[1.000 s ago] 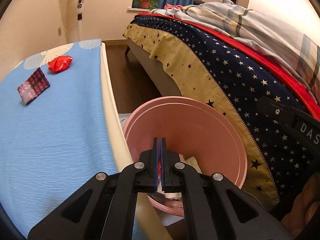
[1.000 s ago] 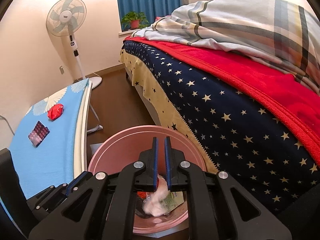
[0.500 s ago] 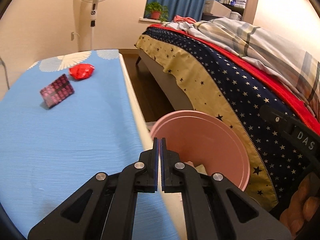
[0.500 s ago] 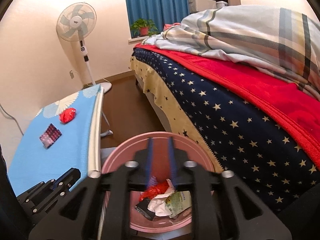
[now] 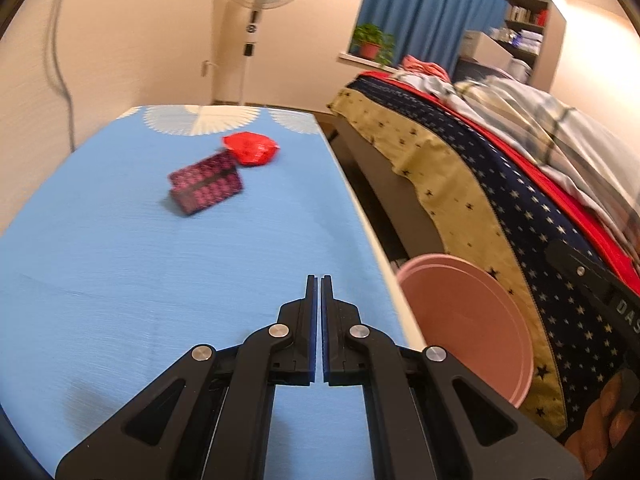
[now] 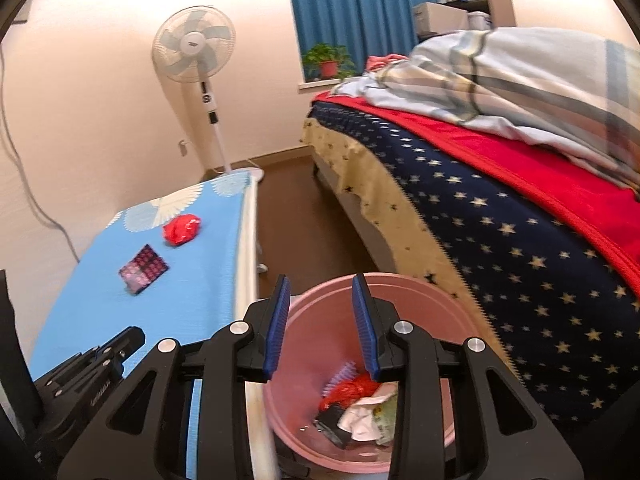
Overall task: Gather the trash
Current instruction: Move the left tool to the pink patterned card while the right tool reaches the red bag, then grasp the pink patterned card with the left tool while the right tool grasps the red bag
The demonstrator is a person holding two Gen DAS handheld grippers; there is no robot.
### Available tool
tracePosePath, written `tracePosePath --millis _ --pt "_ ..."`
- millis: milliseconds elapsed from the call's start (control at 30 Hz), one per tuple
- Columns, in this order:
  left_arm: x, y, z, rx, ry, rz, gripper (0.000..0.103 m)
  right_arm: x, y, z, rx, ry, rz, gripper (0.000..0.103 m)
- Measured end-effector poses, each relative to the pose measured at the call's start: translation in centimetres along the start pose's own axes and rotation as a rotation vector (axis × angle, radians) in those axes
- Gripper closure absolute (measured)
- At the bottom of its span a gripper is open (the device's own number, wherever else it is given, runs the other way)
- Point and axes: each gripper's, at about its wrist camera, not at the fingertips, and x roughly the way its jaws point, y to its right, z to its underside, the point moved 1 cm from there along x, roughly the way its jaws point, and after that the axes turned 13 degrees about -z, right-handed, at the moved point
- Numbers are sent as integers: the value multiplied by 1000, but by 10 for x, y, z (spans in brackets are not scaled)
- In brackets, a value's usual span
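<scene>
One mark, "DAS", shows on right hand-held gripper [image 5: 600, 292].

This is a bedroom in a home. A bed [image 6: 500, 240] with a star-patterned cover, a red blanket and a rumpled plaid quilt [image 6: 520, 76] fills the right side. A standing fan [image 6: 194, 48] stands by the cream wall, blue curtains [image 6: 352, 12] hang over a window with a potted plant [image 6: 329, 60] on the sill, and shelves [image 5: 524, 28] hold boxes and books in the corner.
</scene>
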Motion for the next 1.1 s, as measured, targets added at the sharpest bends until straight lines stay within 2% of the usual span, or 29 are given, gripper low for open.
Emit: tracePosePath --millis 367,567,700,767,800,867,900,1100 --pt "29 -57 -21 -124 12 -118 102 39 -34 -17 -37 -1 -128 70" --pt "45 -82 -32 -173 11 -144 102 67 -39 -20 -24 -26 -151 70" --pt "55 -91 -41 -170 20 -148 102 87 -46 -22 -38 -44 -171 70" --pt "61 -96 -46 -175 25 -149 98 94 -48 -23 -44 -49 -180 69" --pt "64 -98 -48 -178 28 -147 96 99 -49 -24 -48 -51 -184 63" --pt "70 -101 -53 -179 31 -141 83 107 -51 -27 -53 -55 -188 55" --pt "73 -101 -56 -178 33 -137 81 111 -52 -27 -56 -58 -192 51" --pt "96 -105 -66 -203 9 -121 80 139 -58 -32 -77 -89 -211 33"
